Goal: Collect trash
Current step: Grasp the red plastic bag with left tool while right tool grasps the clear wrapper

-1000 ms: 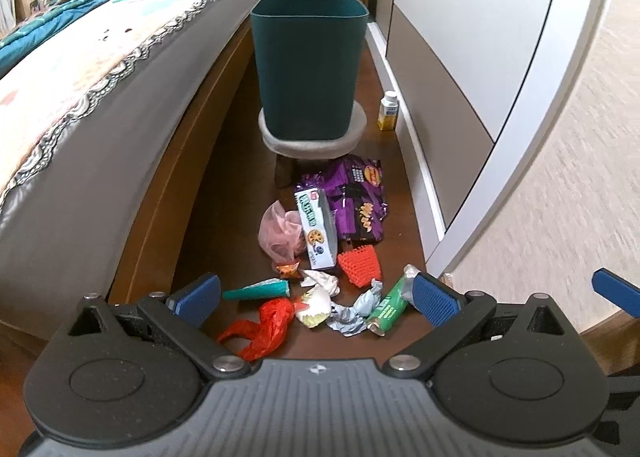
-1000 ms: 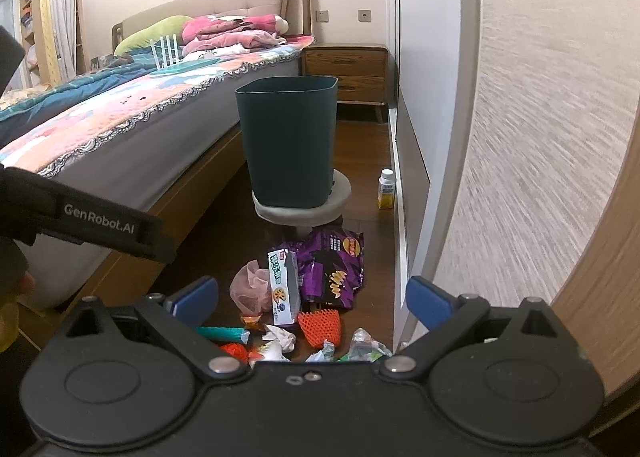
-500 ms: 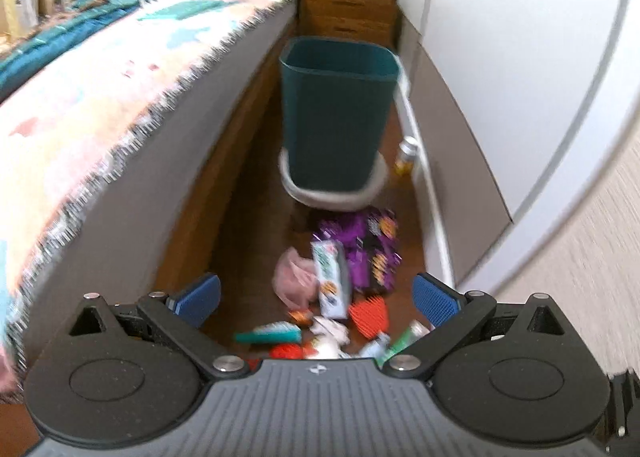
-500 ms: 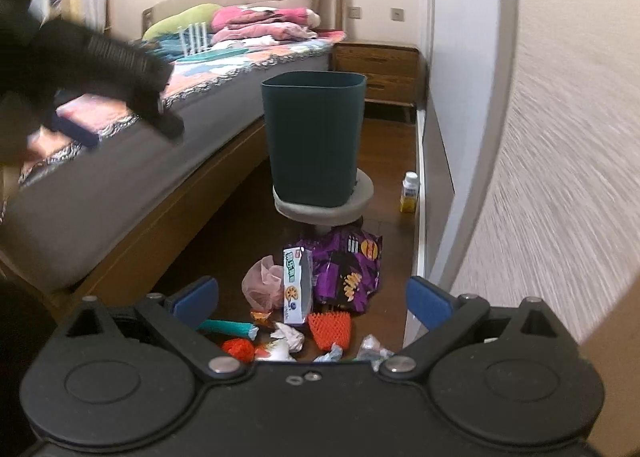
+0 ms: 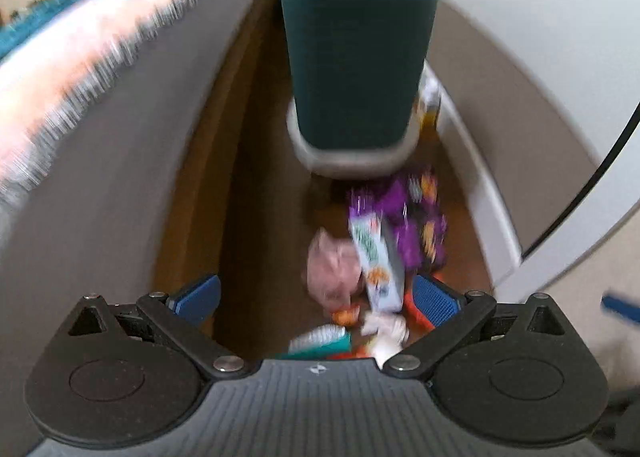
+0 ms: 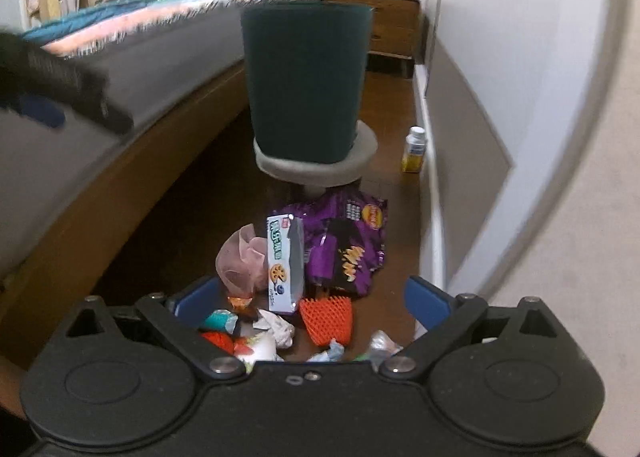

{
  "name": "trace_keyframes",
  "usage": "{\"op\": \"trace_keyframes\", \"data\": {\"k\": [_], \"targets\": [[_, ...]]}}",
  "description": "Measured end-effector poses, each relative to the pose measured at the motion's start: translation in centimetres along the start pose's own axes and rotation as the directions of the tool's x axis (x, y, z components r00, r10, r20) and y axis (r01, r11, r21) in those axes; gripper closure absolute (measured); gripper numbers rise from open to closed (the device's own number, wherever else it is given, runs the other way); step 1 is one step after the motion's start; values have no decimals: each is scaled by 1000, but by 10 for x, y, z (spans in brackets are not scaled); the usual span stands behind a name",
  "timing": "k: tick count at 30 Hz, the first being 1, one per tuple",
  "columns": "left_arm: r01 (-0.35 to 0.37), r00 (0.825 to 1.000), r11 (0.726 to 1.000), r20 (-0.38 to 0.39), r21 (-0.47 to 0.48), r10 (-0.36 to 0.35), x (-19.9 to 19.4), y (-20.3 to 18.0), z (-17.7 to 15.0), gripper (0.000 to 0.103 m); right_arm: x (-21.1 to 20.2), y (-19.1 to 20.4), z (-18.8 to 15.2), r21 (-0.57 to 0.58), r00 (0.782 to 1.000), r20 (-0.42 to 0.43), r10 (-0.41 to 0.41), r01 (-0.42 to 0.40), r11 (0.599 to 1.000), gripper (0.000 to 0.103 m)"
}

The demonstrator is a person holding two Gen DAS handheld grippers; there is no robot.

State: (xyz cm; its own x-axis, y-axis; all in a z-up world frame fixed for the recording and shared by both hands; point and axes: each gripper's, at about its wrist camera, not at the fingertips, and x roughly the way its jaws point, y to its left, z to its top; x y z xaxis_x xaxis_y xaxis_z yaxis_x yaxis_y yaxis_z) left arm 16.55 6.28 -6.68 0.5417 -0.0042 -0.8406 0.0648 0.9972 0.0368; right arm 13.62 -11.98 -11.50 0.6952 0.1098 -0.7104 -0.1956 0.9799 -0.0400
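Left gripper (image 5: 316, 297): its blue-padded fingers (image 5: 434, 303) are standing wide apart and gripping nothing, hanging above the floor with the litter showing between them (this view is smeared by blur). In the right wrist view its dark body is crossing the frame at 9 o'clock.

Bed (image 6: 120, 69): it is running along the 9 to 11 o'clock side, a patterned cover lying on top.

Pink bag (image 6: 240, 261): it is lying crumpled at the 9 o'clock edge of the pile, touching the biscuit box.

Biscuit box (image 6: 282, 263): it is lying lengthwise in the middle of the heap, its far end overlapping the purple wrappers.

Small scraps: a teal wrapper (image 6: 219, 320), a red scrap (image 6: 218, 339) and crumpled white paper (image 6: 276, 327) are sitting at 6 o'clock of the box, nearest the camera.

Orange mesh (image 6: 326, 319): it is resting at 5 o'clock of the box, just beside the white paper.

Purple wrappers (image 6: 352, 249): they are spreading at 3 o'clock of the box, on the floor in front of the stool.

Bin (image 6: 306, 77): the dark teal bin is standing upright on a low round stool (image 6: 316, 165) at 12 o'clock of the pile, well apart from both grippers.

Bottle (image 6: 416, 149): a small yellow bottle is standing by the wall at 3 o'clock of the stool.

Right gripper (image 6: 314, 297): its fingers (image 6: 426, 299) are also spread wide and are closing on nothing, hovering over the near end of the pile.
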Motion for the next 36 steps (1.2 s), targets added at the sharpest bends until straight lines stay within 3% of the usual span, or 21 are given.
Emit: {"op": "trace_keyframes", "data": {"k": [3, 7, 12, 16, 21, 26, 36], "targets": [[23, 996, 1000, -88, 17, -21, 47, 4, -20, 1, 41, 0, 7, 27, 997, -71, 3, -1, 1000, 4], [75, 974, 997, -213, 8, -72, 108, 5, -46, 1, 94, -5, 14, 14, 988, -151, -9, 11, 1000, 5], [107, 952, 992, -294, 63, -84, 167, -7, -73, 1, 153, -20, 9, 30, 966, -256, 36, -30, 999, 11], [136, 929, 986, -358, 94, -94, 210, -19, -97, 1, 185, -33, 1, 9, 944, -330, 14, -12, 1000, 14], [156, 887, 987, -444, 29, -127, 254, -19, -121, 1, 207, -54, -9, 58, 893, -449, -14, 45, 997, 16], [145, 866, 989, -483, 1, -126, 286, -12, -132, 8, 223, -69, -35, 170, 830, -558, 5, 109, 979, 26], [166, 835, 986, -536, 30, -124, 322, -17, -147, 8, 251, -92, -53, 195, 777, -625, -80, 255, 947, 28]]}}
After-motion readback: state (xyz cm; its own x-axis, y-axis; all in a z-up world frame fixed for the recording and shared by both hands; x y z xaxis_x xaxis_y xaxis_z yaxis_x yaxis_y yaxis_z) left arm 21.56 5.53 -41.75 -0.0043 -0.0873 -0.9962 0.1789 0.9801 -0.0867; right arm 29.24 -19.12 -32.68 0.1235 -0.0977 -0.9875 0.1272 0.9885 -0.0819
